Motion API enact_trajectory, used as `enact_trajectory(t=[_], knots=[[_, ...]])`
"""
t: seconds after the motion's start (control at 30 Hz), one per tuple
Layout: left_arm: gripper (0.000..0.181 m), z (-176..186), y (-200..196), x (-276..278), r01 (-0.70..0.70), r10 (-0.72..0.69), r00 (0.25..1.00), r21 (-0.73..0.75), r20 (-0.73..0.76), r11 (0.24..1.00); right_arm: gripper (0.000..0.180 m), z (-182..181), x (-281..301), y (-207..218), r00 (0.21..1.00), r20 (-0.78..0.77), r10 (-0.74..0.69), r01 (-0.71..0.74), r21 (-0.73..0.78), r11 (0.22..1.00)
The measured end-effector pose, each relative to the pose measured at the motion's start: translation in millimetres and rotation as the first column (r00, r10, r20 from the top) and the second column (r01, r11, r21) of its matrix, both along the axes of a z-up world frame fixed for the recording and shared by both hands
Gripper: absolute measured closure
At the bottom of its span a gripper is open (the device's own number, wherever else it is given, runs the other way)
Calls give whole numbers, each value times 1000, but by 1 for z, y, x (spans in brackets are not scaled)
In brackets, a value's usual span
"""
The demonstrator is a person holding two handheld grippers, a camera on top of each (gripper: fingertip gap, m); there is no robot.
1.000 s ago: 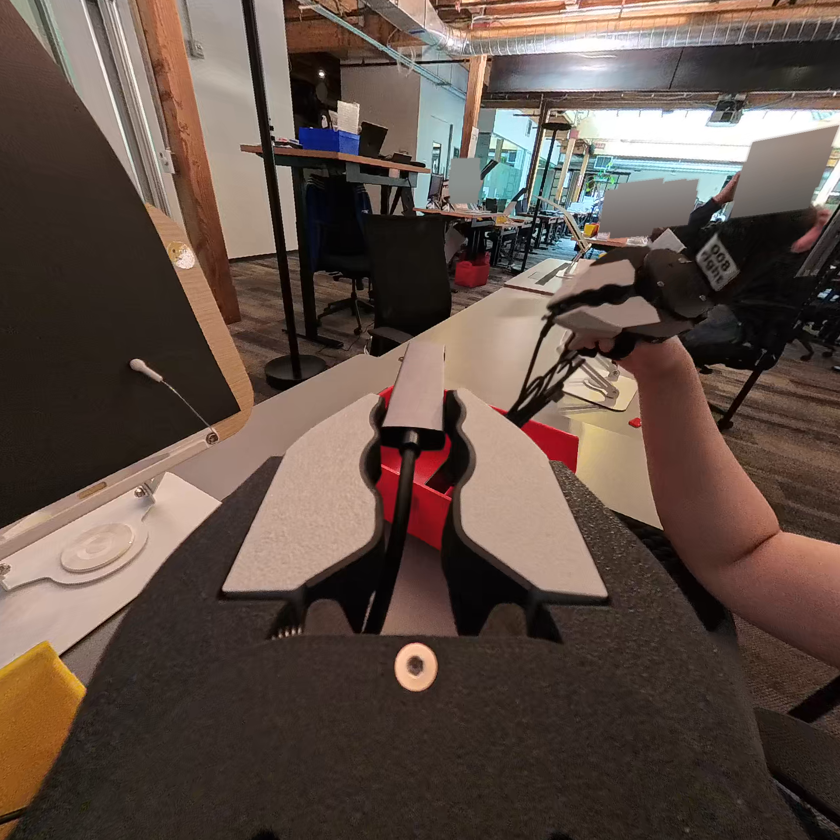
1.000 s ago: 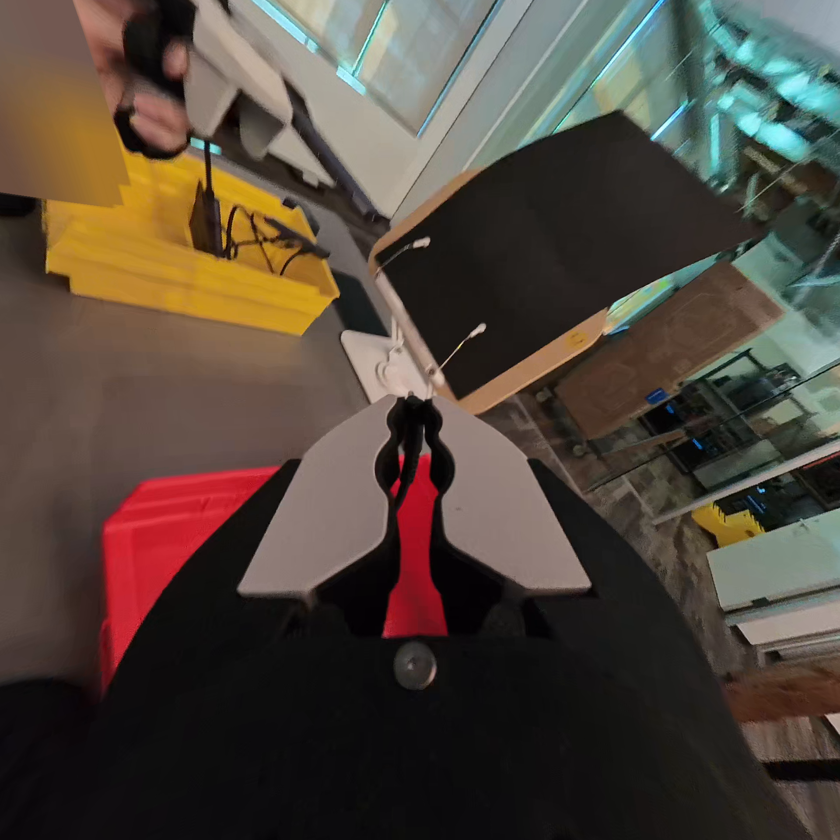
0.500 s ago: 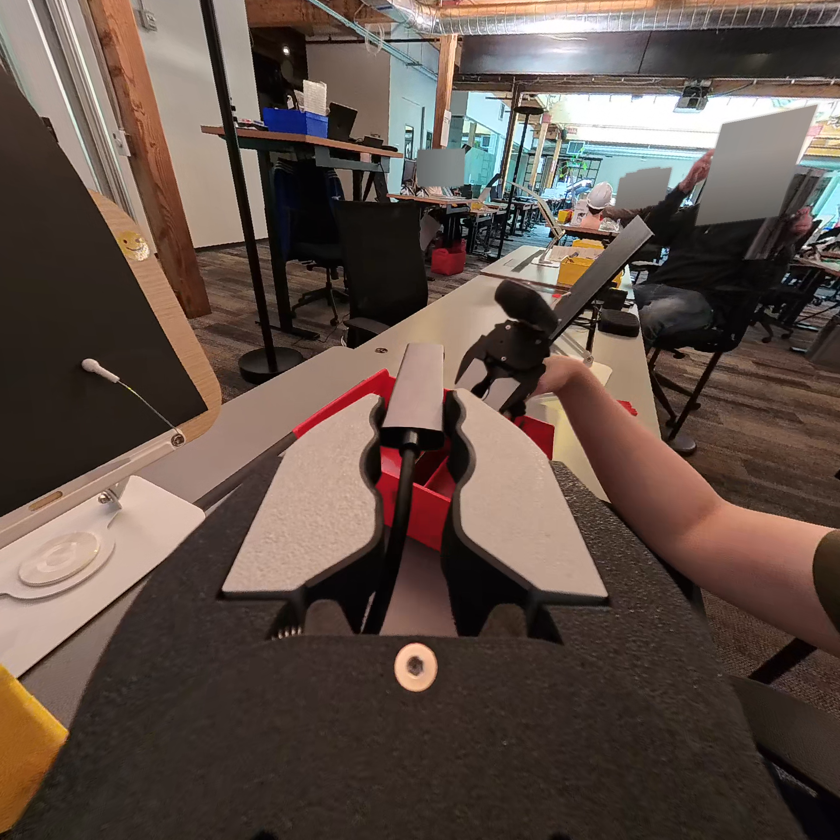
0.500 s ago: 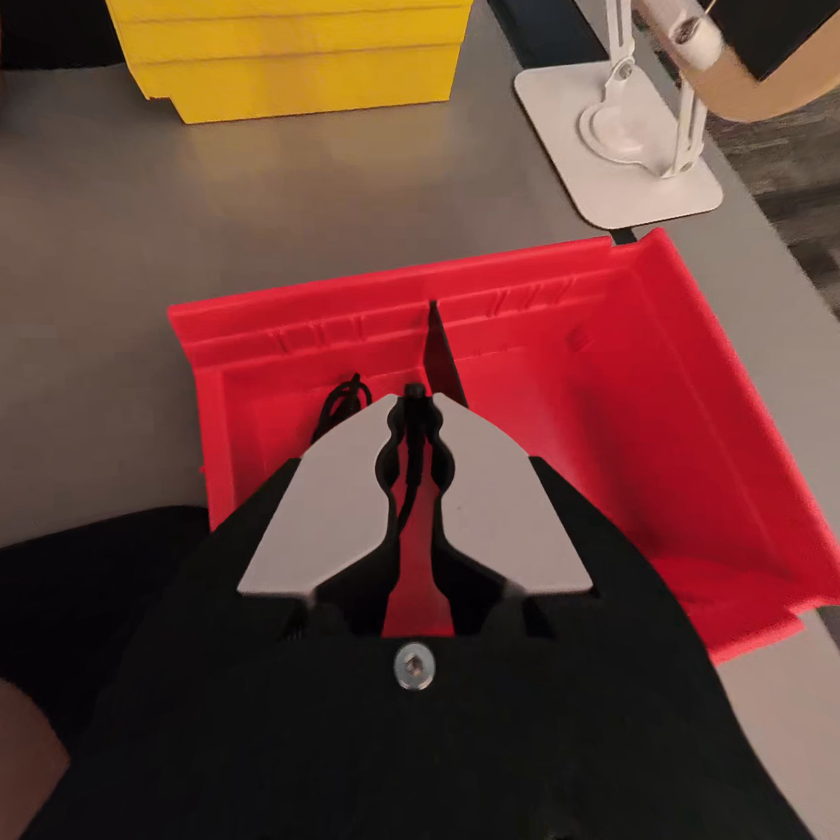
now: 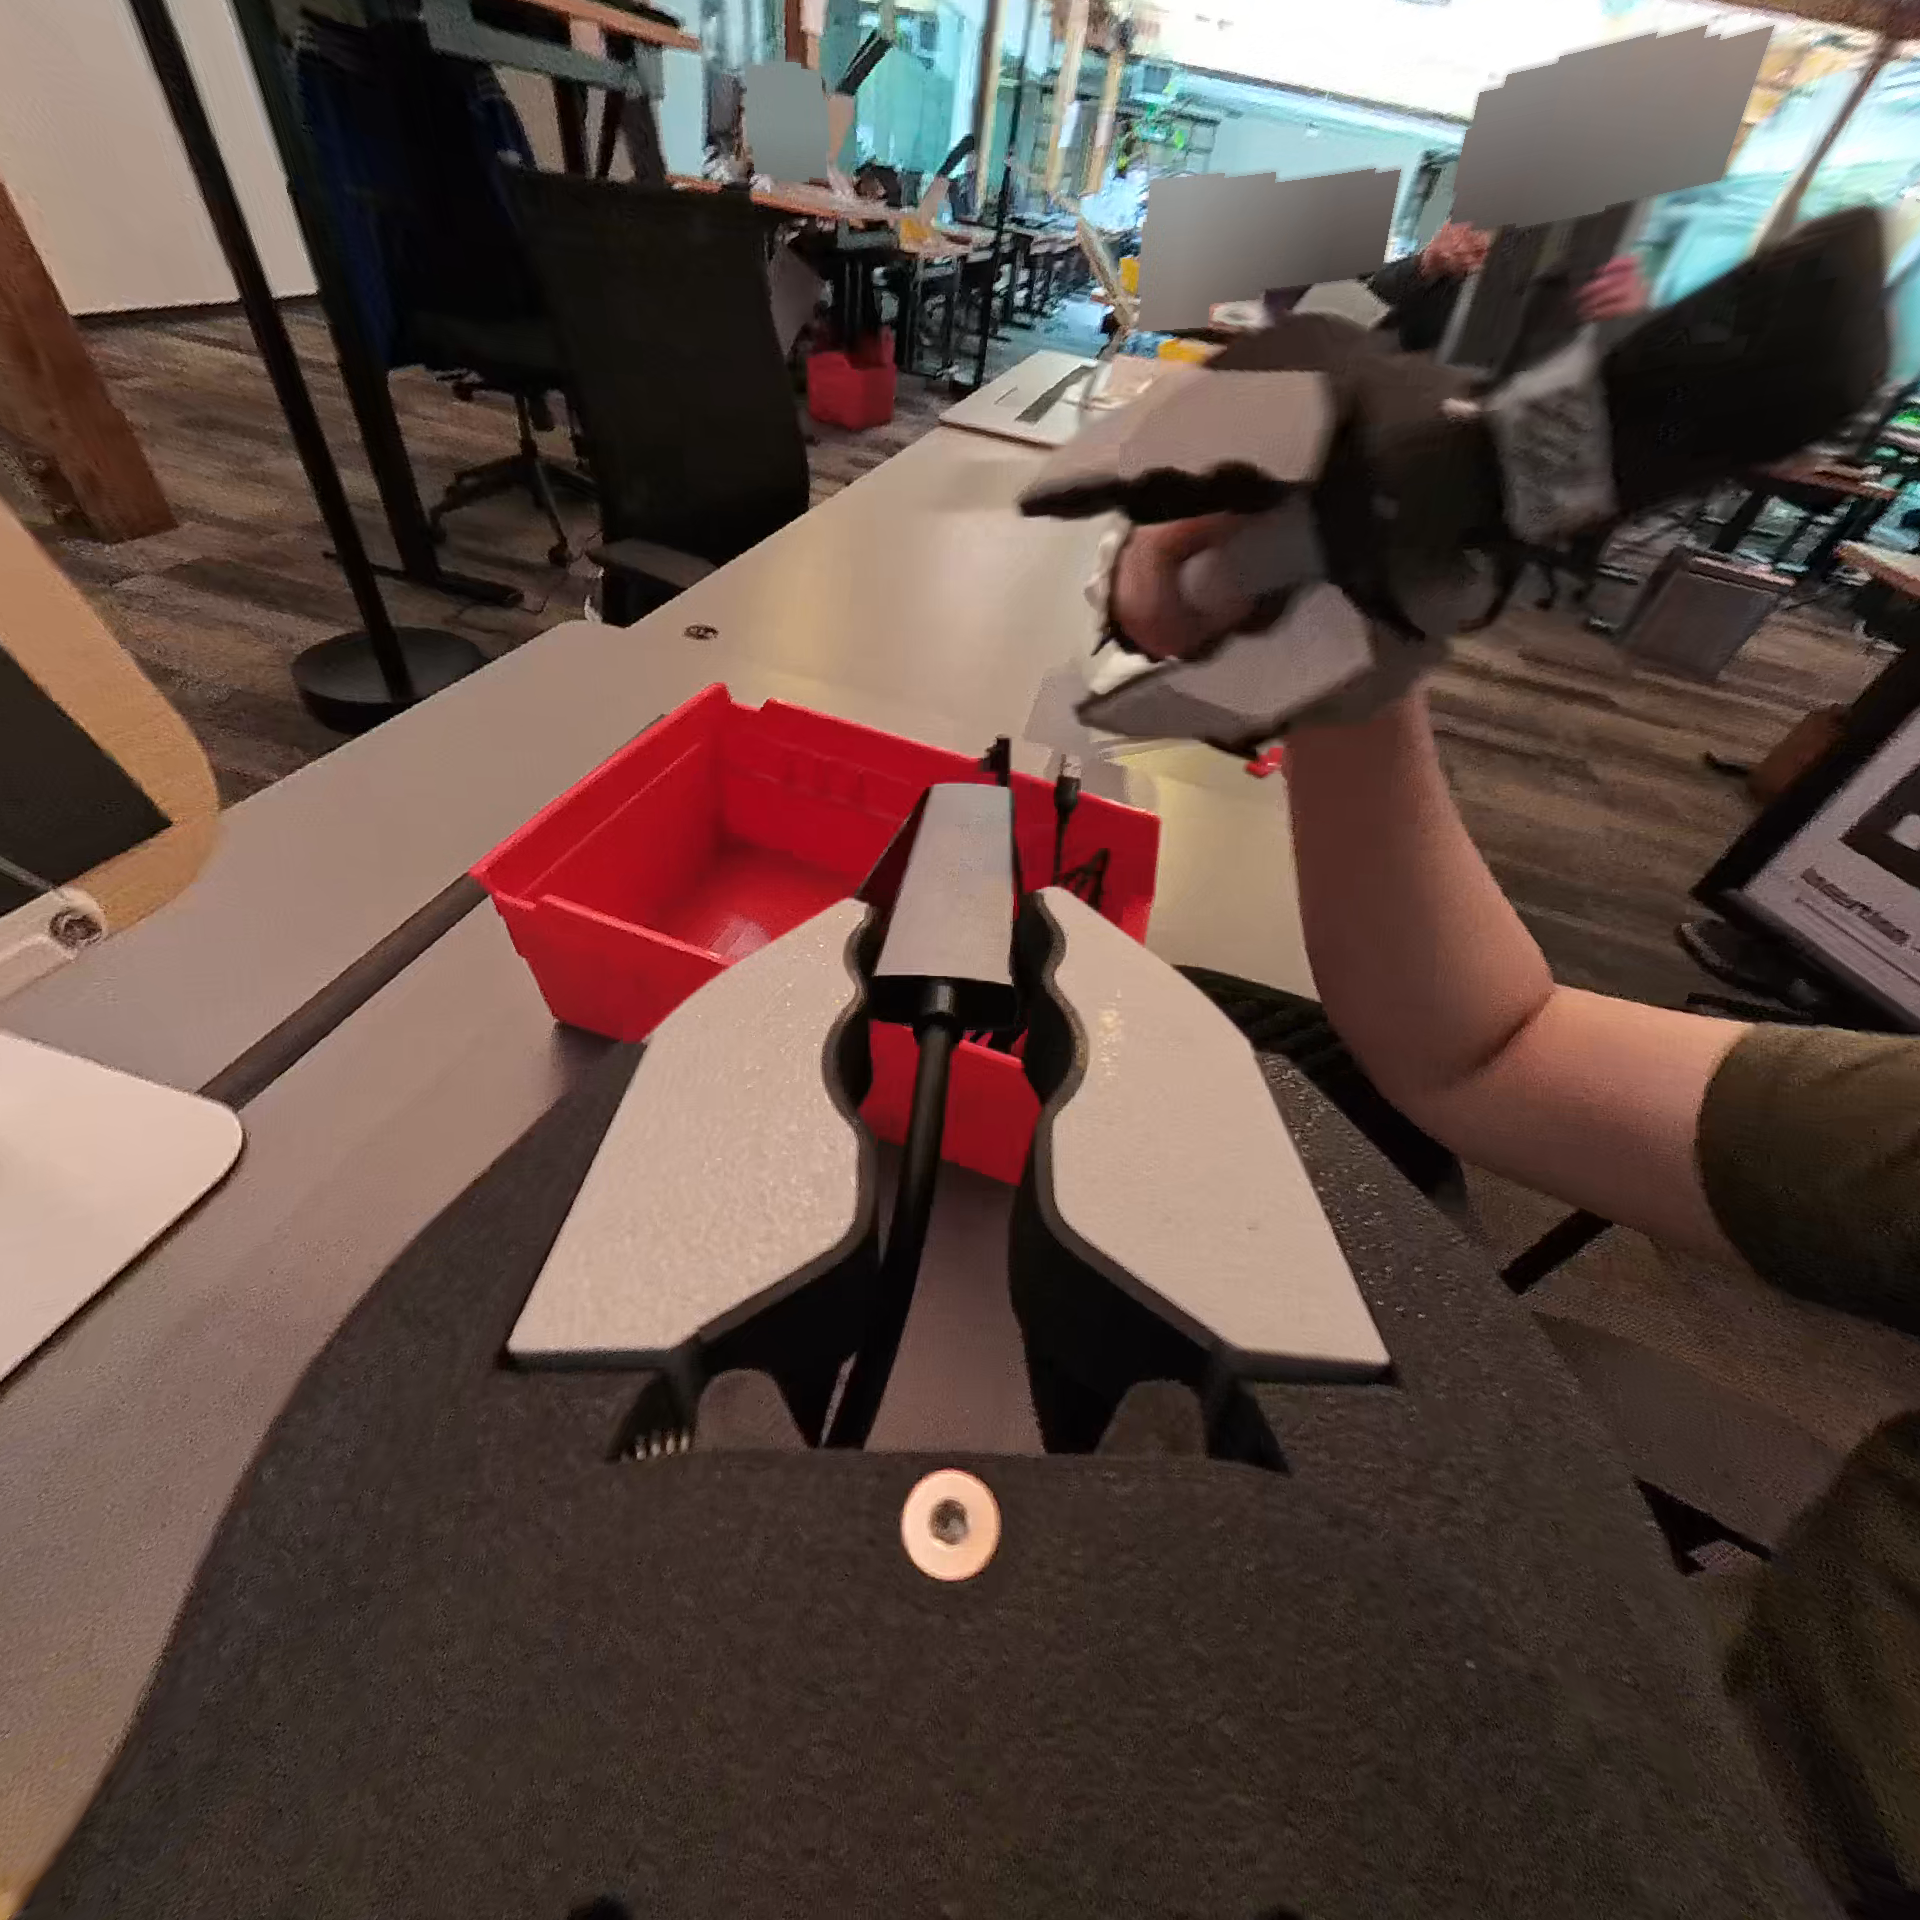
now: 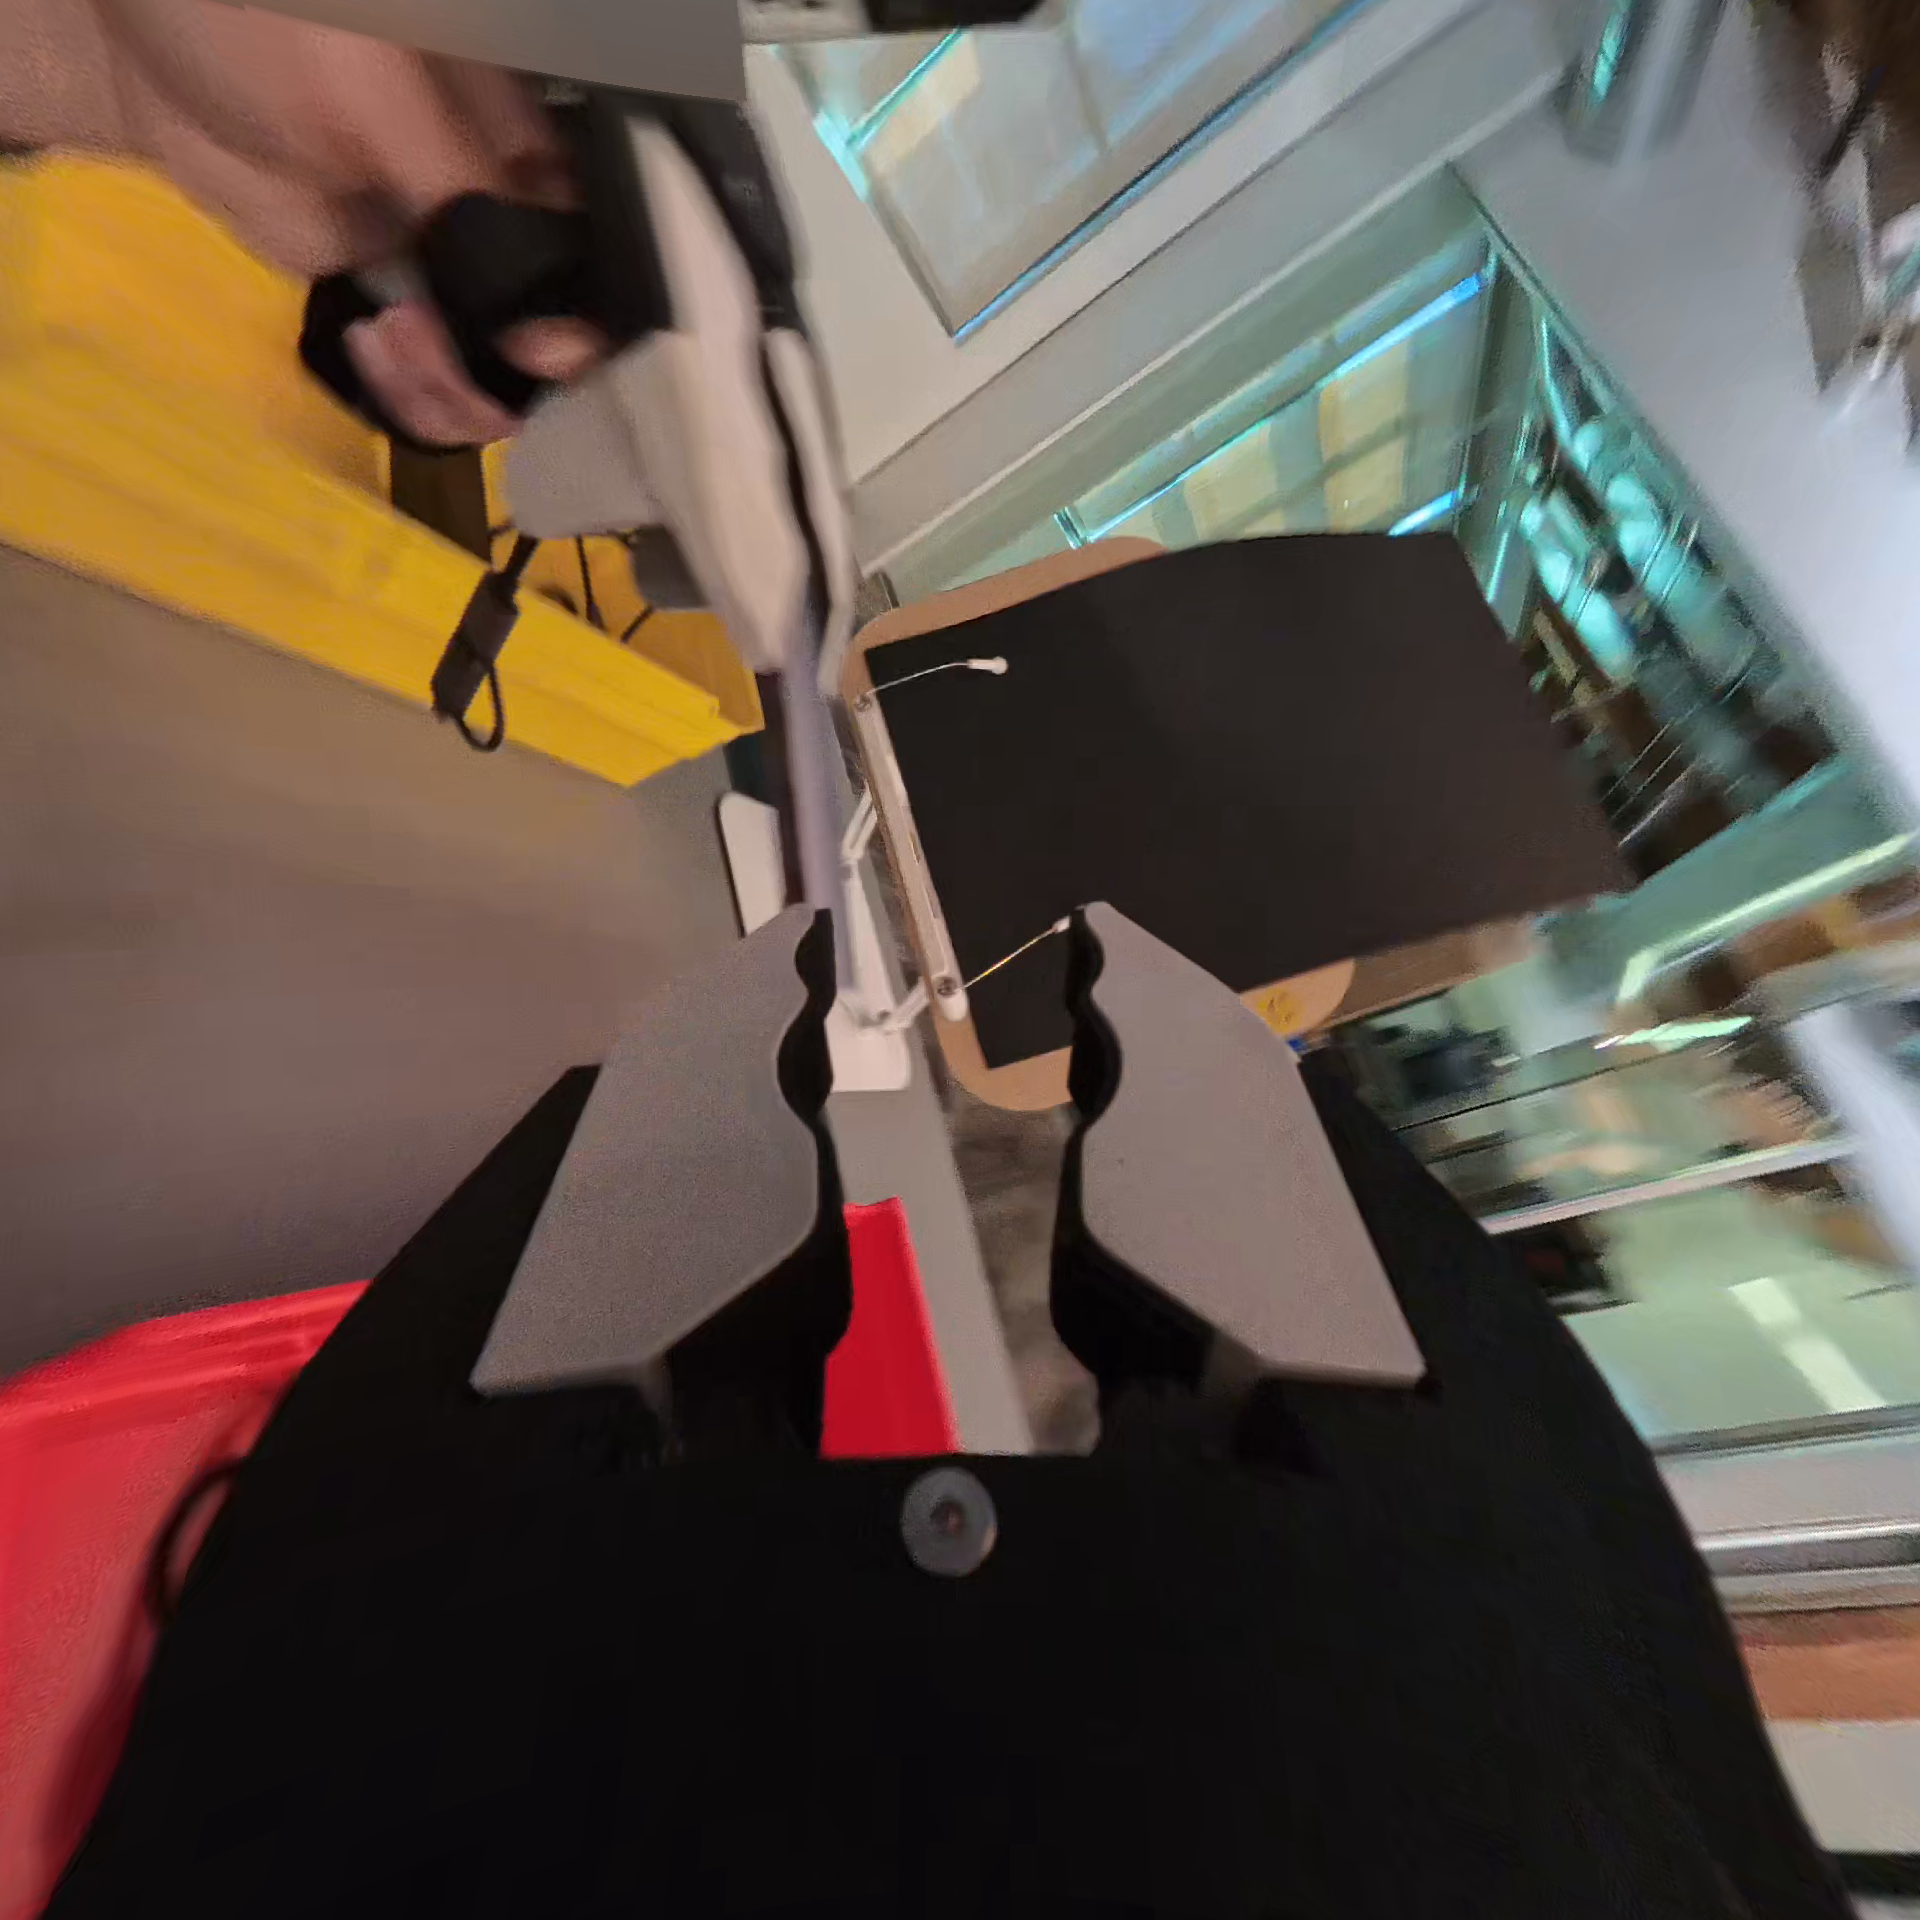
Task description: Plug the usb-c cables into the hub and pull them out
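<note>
My left gripper (image 5: 951, 912) is shut on the grey hub (image 5: 951, 862), which points forward over the red bin (image 5: 623, 883). The hub's black tail cord (image 5: 920, 1122) runs back between the fingers. Black usb-c cables (image 5: 1062, 800) lie in the bin's right compartment, just beyond the hub's tip. My right gripper (image 6: 951, 935) is open and empty, raised above the bin; it also shows in the left wrist view (image 5: 1055, 613), up and to the right of the hub. The right wrist view is blurred and shows the left gripper (image 6: 727, 468) at upper left.
A yellow bin (image 6: 208, 468) stands behind the left gripper on the grey table (image 5: 312, 935). A black board on a white stand (image 6: 1195, 748) is at the table's edge. A forearm (image 5: 1403, 935) crosses at right. Office chairs and desks lie beyond.
My right gripper lowered the cables into the red bin, opened and let them go, then rose empty. My left gripper kept hold of the hub and tilted down towards the bin.
</note>
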State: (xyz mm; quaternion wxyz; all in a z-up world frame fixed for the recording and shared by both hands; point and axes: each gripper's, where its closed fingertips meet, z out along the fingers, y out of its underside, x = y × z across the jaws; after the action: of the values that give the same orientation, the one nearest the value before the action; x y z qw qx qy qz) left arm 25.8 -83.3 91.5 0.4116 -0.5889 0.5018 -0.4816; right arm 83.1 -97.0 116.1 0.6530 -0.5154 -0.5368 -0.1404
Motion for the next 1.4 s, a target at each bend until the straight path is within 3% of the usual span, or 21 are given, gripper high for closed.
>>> enact_trajectory(t=[0.13, 0.2, 0.3, 0.37, 0.4, 0.53, 0.6, 0.73, 0.87, 0.97, 1.1, 1.27, 1.4], knots=[[157, -2, -1, 6, 13, -10, 1000, -97, 26, 995, 141, -28, -33, 14, 963, 248, -109, 82, 116, 990], [157, 0, -7, 8, 61, -54, 997, -148, 51, 987, 169, -28, -37, 22, 953, 258, -157, 112, 182, 977], [154, 9, -5, 5, 65, -48, 993, -156, 106, 986, 169, -22, -21, 28, 950, 229, -212, 179, 158, 971], [120, 25, 5, -5, 10, 18, 984, -155, 180, 988, 169, -5, 9, 33, 939, 153, -307, 275, 199, 941], [114, 32, 11, -13, -22, 53, 976, -149, 211, 989, 169, 5, 26, 34, 936, 94, -340, 317, 202, 927], [118, 46, 22, -38, -65, 99, 961, -136, 260, 988, 169, 18, 101, 33, 906, -28, -423, 424, 112, 899], [119, 44, 26, -43, -73, 108, 963, -147, 248, 986, 169, 5, 123, 29, 921, 4, -390, 389, 64, 919], [129, 26, 42, -41, -169, 170, 973, -22, 159, 985, 169, -40, 181, 45, 815, 137, -563, 576, -96, 811], [135, -16, 81, -43, -408, 420, 905, 139, -70, 902, 169, -103, 184, 67, 812, 260, -522, 582, -301, 755], [137, -35, 109, -56, -560, 607, 777, 257, -167, 787, 168, -150, 173, 74, 807, 362, -467, 590, -463, 661], [135, -39, 138, -83, -690, 790, 592, 406, -159, 599, 169, -171, 175, 87, 725, 463, -510, 686, -422, 592], [134, -35, 143, -91, -715, 819, 559, 423, -130, 556, 163, -188, 186, 93, 667, 503, -550, 744, -412, 526], [134, -34, 143, -92, -709, 823, 553, 445, -131, 547, 154, -190, 187, 84, 719, 436, -541, 691, -524, 497]])
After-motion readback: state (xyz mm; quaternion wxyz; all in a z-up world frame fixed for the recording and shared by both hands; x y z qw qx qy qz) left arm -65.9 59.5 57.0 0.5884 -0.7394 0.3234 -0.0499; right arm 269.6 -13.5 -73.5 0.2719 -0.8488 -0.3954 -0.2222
